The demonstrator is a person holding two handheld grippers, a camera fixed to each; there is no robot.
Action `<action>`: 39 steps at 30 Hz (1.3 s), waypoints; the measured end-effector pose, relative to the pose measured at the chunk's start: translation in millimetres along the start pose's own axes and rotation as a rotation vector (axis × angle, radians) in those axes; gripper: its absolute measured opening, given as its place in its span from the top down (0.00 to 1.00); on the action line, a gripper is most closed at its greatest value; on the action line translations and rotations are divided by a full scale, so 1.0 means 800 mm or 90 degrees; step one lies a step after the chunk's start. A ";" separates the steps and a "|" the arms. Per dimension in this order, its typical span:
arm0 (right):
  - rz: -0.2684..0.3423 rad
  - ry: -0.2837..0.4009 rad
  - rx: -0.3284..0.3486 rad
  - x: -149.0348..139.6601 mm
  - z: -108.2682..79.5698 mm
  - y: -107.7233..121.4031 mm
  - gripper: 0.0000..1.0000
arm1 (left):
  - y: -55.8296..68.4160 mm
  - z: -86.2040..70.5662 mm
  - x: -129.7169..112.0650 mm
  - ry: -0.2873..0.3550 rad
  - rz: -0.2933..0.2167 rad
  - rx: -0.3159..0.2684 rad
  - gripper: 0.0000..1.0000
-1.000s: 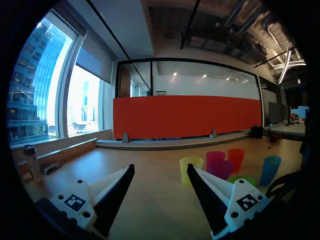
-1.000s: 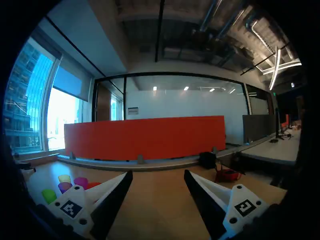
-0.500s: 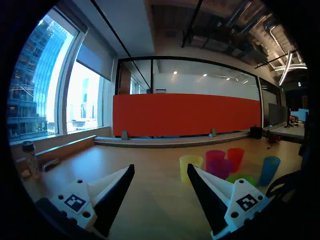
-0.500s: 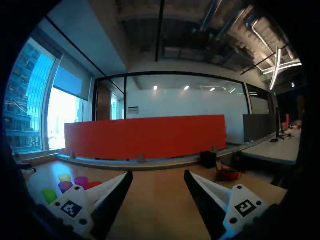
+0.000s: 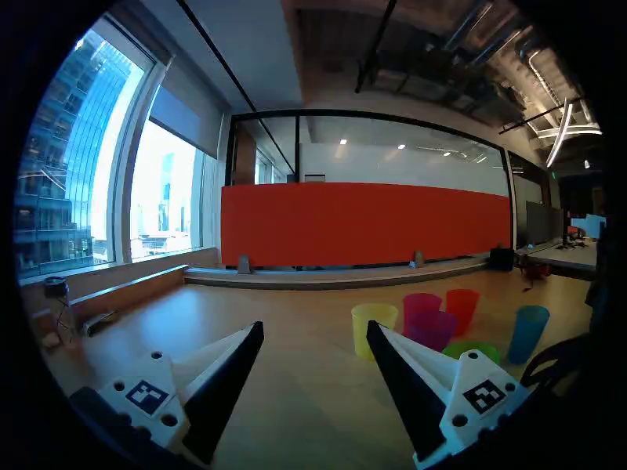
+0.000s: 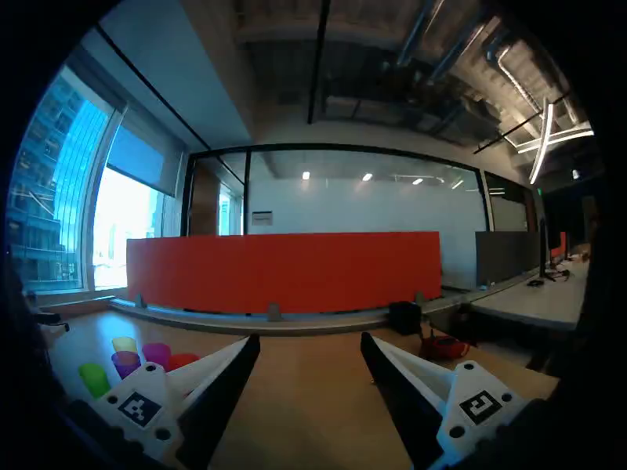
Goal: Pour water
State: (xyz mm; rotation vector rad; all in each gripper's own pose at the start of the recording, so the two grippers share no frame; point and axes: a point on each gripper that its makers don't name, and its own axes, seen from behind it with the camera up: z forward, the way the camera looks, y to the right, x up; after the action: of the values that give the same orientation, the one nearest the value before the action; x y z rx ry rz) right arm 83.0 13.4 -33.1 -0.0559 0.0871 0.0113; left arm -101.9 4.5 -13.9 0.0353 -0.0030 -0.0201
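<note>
1. The left tongs (image 5: 313,325) point level and forward, low over the wooden bench (image 5: 313,415). Their fingers are spread wide, with nothing between them.
2. The right tongs (image 6: 308,338) are held the same way, level and released (empty too).
3. Ahead and to the right of the left tongs, a cluster stands on the bench: yellow cup (image 5: 374,330), magenta cup (image 5: 421,304), red cup (image 5: 462,309), purple cup (image 5: 435,329) and blue cup (image 5: 529,333). All are upright, with long axes vertical and mouths up.
4. A green cup (image 5: 472,350) sits partly hidden behind a finger.
</note>
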 end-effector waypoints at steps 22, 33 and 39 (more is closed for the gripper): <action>-0.014 -0.012 0.038 -0.057 0.021 -0.032 0.01 | 0.000 0.000 -0.001 0.000 0.000 0.000 0.02; 0.015 -0.019 0.037 -0.077 0.026 -0.027 0.01 | 0.000 0.000 -0.001 0.000 0.000 0.000 0.02; 0.011 -0.037 0.027 -0.095 0.028 -0.020 0.01 | 0.000 0.000 -0.001 0.000 0.000 0.000 0.02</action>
State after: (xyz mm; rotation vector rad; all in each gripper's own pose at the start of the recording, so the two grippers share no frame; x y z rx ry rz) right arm 9.6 -1.7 -3.3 -0.0125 0.0300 0.0289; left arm -102.5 4.6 -14.0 0.0354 -0.0030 -0.0197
